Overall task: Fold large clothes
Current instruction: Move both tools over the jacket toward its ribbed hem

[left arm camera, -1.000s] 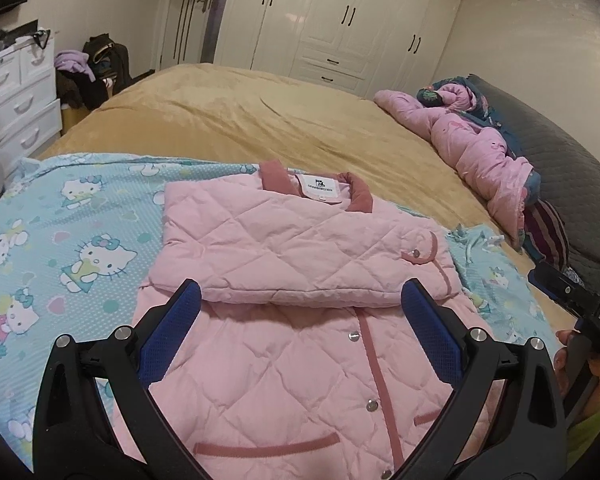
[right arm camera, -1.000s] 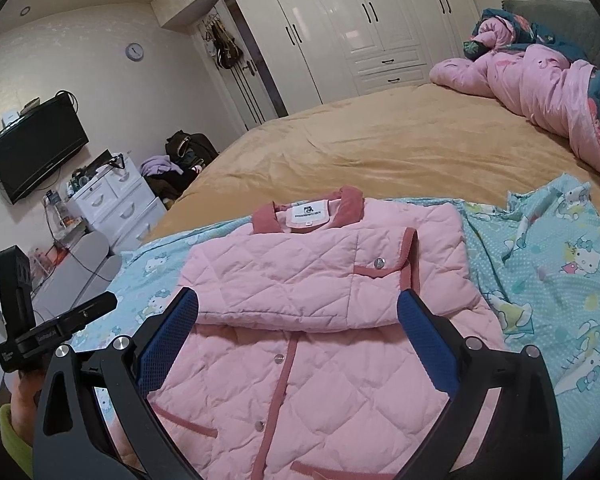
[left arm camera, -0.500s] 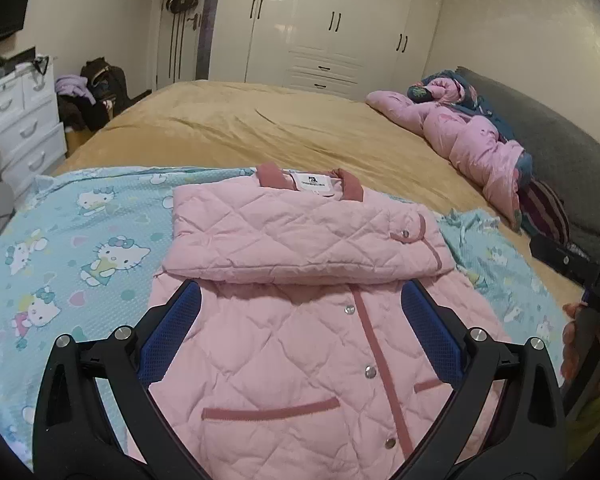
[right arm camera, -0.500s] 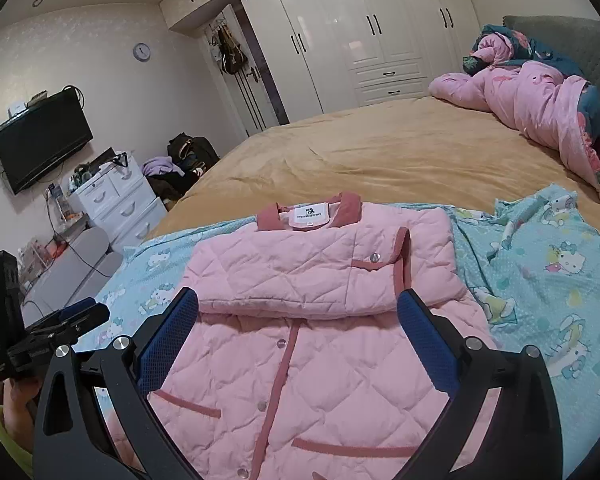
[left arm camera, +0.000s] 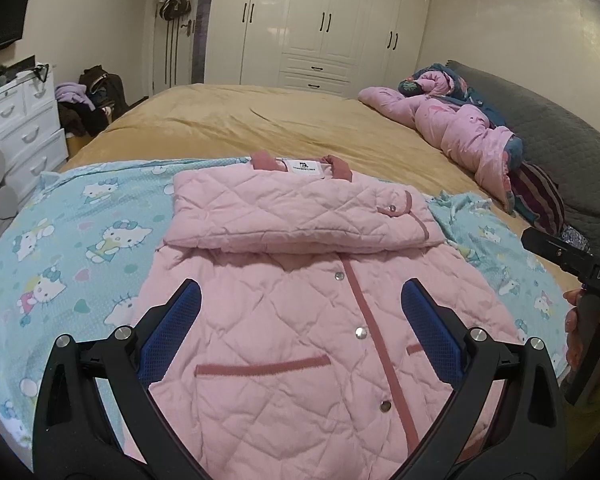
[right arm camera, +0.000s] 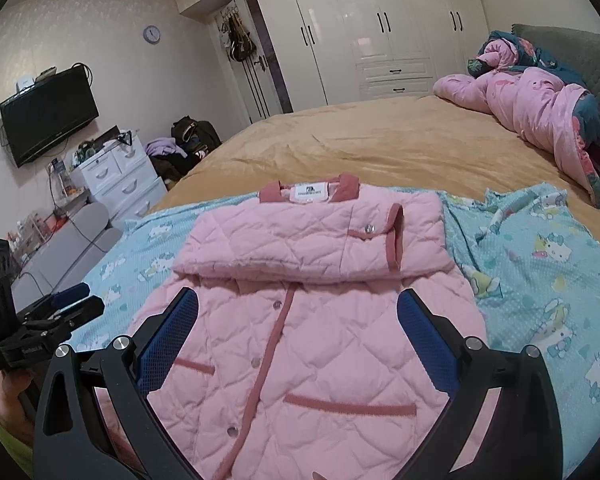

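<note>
The left gripper (left arm camera: 300, 320) hangs wide open, gripping nothing, with the pink quilted jacket (left arm camera: 300, 300) lying below and ahead of its fingers on a cartoon-cat sheet (left arm camera: 72, 240); both sleeves are folded across the chest. The right gripper (right arm camera: 298, 328) is equally spread and empty over the same jacket's hem

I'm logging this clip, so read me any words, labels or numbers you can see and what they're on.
"DAS": white letters on the right gripper body; the rest is cut off.
Neck label of the pink quilted jacket: logo and print, too small to read.
Left gripper side: white print, too blurred.
Wall clock: numerals unreadable.
</note>
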`<state>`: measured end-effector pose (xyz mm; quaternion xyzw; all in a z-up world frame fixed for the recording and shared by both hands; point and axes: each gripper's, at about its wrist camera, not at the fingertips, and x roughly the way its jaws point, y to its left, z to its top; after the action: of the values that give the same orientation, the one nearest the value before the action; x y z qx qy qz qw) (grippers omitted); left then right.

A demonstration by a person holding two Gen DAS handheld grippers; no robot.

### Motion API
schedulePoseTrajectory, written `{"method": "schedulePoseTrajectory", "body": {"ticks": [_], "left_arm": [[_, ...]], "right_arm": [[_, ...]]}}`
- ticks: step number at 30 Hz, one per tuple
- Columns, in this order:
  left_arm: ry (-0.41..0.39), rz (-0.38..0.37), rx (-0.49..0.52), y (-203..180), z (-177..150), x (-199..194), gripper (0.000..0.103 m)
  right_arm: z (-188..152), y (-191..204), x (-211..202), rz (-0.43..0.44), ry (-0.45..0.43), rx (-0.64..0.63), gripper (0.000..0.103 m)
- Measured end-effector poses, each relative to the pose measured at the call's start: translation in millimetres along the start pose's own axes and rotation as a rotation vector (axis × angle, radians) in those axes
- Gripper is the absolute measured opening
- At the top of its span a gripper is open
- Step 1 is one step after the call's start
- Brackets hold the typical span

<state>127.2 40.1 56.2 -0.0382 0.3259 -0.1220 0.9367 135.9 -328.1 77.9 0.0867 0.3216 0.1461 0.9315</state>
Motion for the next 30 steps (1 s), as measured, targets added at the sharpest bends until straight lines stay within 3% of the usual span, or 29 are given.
{"method": "schedulePoseTrajectory", "body": {"ticks": [18,30], "left_arm": [[0.034,0.033,-0.002,-6.6,-51.5,-11.0,0.094],[0.071,0.082,-0.006,0.8,-76.1,-13.4,0.094]], "right_arm": [[-54.5,-2.5,-0.1,0.001,0.087,-0.014,0.099],[-72.0,-11.7,-6.7,-0.006,0.112,-0.021,0.099]]}}
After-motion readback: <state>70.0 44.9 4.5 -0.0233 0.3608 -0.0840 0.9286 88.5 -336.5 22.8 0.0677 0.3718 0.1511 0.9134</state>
